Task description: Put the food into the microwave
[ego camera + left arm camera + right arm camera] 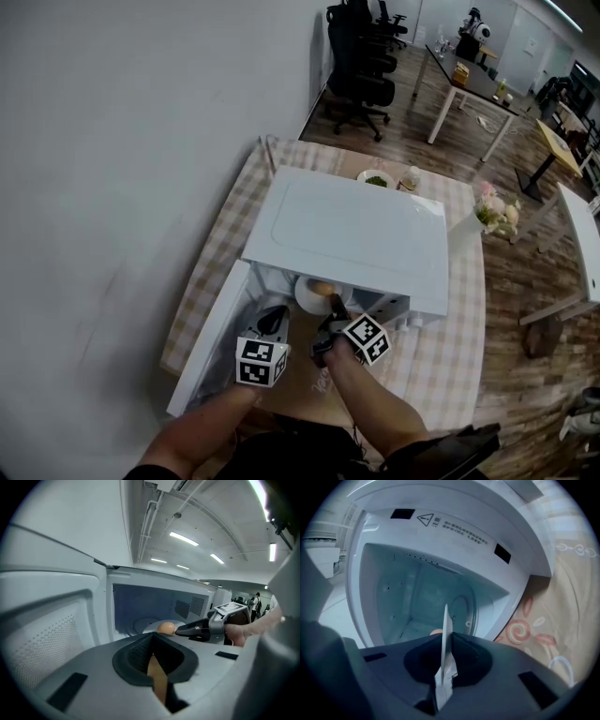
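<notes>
Right fingers [465,657] clamping plate [446,634] rim at open microwave [356,230] mouth | left fingers [136,656] pressing together, empty | checked cloth [216,281] covering bench [448,375] | chairs [361,56] standing on wood floor [525,272]

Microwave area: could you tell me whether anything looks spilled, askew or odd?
Nothing stands out: the microwave stands open, and the right gripper holds the plate by its rim, the food unspilled on it.
</notes>
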`<move>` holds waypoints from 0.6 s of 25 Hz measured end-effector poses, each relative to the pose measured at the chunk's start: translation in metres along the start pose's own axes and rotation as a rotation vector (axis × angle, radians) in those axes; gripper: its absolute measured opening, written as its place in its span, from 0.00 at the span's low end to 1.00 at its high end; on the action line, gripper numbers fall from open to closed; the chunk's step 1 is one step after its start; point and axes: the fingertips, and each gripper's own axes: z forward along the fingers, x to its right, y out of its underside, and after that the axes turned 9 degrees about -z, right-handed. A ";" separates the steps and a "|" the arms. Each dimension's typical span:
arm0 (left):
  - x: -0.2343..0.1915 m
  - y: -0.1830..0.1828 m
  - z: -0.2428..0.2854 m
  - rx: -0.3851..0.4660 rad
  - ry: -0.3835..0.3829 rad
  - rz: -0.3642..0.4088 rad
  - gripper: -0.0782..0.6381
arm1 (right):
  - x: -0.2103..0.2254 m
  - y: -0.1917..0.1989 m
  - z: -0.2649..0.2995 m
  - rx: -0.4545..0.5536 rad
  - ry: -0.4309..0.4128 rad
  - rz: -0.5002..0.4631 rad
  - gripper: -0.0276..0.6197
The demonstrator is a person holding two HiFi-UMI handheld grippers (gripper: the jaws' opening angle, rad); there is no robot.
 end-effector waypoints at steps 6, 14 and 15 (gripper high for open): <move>0.004 -0.007 0.012 0.016 0.028 0.018 0.12 | 0.007 -0.006 0.011 0.036 0.029 0.017 0.08; 0.006 -0.005 0.022 -0.002 0.048 -0.002 0.12 | 0.009 -0.016 0.028 0.070 0.056 0.008 0.08; 0.007 -0.004 0.023 -0.003 0.052 0.007 0.12 | 0.008 -0.018 0.030 0.075 0.059 -0.004 0.08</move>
